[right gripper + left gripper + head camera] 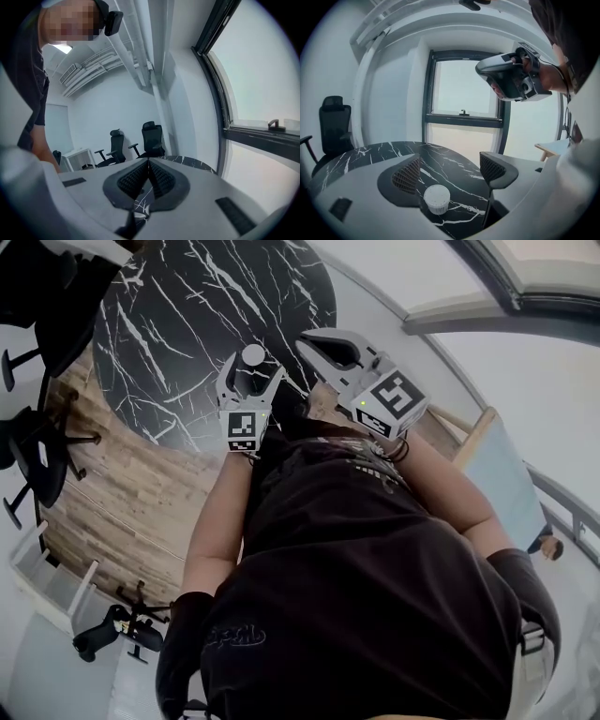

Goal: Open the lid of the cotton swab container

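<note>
A small white round cotton swab container (437,198) with its lid on stands on the black marble table (370,154). My left gripper (450,171) is open, and the container sits low between its jaws with neither pad touching it. From the head view the container (253,354) shows as a white disc between the left gripper's (251,371) fingers, near the table's (187,324) edge. My right gripper (317,345) hovers to the right of it, shut with nothing in it. In its own view the right gripper (148,164) has its pads pressed together above the table's rim (190,162).
Black office chairs (37,437) stand beside the table on the wood floor, and two more chairs (152,138) and a white desk (77,157) are by the far wall. A large window (464,89) lies behind the table. A light wooden table (487,456) is at the right.
</note>
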